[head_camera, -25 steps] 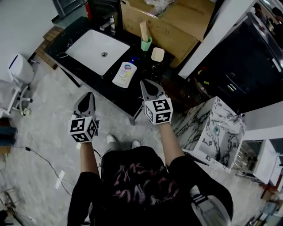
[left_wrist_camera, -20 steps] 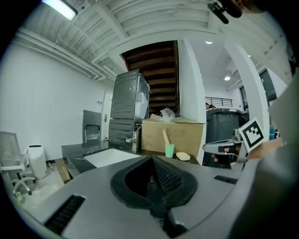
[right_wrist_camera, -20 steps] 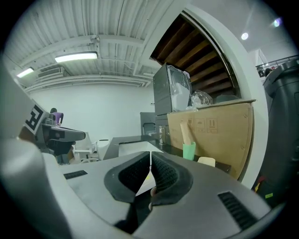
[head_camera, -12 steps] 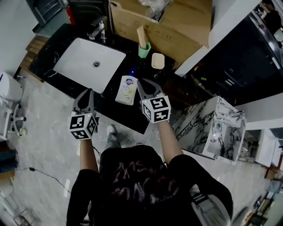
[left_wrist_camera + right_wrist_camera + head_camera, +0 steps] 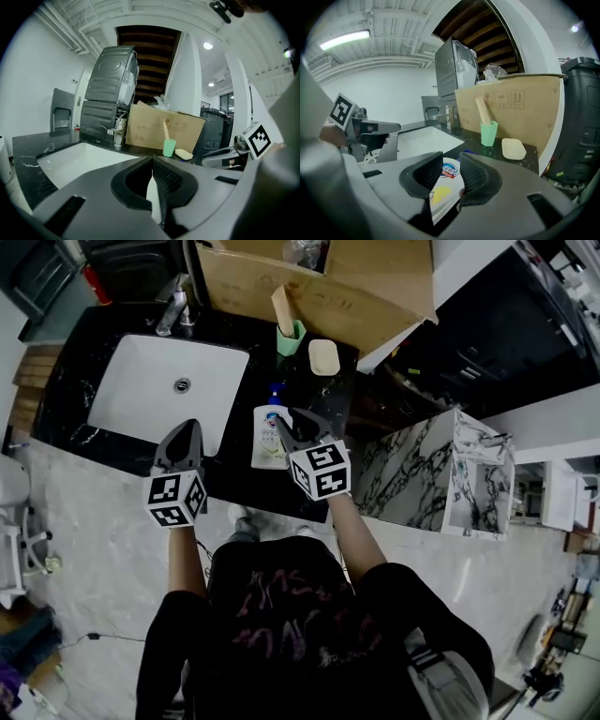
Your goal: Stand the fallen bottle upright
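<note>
A white bottle (image 5: 266,435) with a blue pump top lies flat on the black counter (image 5: 234,479), its cap pointing to the back. My right gripper (image 5: 289,427) hovers just over the bottle's right side. Its jaws are opening; in the right gripper view the bottle (image 5: 443,183) shows through the gap below the right gripper (image 5: 451,163), and the pads are not touching it. My left gripper (image 5: 184,439) is shut and empty over the sink's front right corner, left of the bottle. In the left gripper view, the left gripper (image 5: 152,160) has its pads pressed together.
A white sink (image 5: 112,404) with a faucet (image 5: 173,307) fills the counter's left. A green cup (image 5: 291,336) holding a wooden stick and a soap bar (image 5: 323,356) stand behind the bottle, against a cardboard box (image 5: 309,292). A marble cabinet (image 5: 427,474) stands to the right.
Both grippers have moved forward over the counter. The right one has come above the bottle's right side, and its jaws have parted. The left stays shut.
</note>
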`<control>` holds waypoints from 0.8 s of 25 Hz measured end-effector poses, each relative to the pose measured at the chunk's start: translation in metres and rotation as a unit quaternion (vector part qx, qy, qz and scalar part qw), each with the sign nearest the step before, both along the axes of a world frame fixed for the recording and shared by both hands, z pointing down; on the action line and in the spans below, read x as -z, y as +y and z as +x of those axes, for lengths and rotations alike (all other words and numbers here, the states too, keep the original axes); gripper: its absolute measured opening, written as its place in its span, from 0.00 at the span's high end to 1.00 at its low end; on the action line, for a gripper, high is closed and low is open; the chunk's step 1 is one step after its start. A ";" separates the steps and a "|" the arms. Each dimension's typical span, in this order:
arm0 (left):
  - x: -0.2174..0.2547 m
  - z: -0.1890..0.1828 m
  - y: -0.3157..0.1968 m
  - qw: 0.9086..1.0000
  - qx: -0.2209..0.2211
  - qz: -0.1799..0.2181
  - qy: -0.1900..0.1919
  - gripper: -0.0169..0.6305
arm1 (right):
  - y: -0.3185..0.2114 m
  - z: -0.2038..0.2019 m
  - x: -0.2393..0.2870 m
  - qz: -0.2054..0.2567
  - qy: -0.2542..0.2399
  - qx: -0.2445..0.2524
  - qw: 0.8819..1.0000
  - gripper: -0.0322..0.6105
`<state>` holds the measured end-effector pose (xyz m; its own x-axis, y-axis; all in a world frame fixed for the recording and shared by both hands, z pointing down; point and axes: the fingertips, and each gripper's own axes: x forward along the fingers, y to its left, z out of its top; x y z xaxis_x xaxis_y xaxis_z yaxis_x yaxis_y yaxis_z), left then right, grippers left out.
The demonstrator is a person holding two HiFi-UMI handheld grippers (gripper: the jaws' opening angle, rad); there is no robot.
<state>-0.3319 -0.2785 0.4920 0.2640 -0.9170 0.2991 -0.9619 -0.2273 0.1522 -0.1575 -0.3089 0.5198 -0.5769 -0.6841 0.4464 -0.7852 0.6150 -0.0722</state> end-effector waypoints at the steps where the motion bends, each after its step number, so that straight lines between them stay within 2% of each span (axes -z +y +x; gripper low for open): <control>1: -0.002 0.002 -0.004 1.000 -0.010 -0.002 0.002 0.95 | 0.001 -0.001 -0.003 -0.007 0.003 -0.003 1.000 0.76; 8: -0.009 0.014 -0.024 0.998 -0.058 -0.011 0.008 0.95 | 0.012 -0.007 -0.027 -0.057 0.012 -0.015 0.998 0.60; 14: -0.017 0.030 -0.025 0.996 -0.089 -0.019 -0.001 0.95 | 0.014 -0.009 -0.036 -0.055 0.017 -0.023 0.998 0.56; 18: -0.020 0.051 -0.031 0.988 -0.149 -0.027 0.009 0.95 | 0.015 -0.008 -0.036 -0.050 0.007 -0.024 0.998 0.56; 20: -0.019 0.059 -0.042 0.984 -0.174 -0.031 -0.001 0.95 | 0.014 -0.006 -0.036 -0.050 -0.001 -0.026 0.998 0.56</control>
<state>-0.2729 -0.3206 0.5114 0.5579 -0.7512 0.3528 -0.8280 -0.5326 0.1753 -0.1637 -0.2947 0.5558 -0.5427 -0.6652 0.5129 -0.8156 0.5632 -0.1327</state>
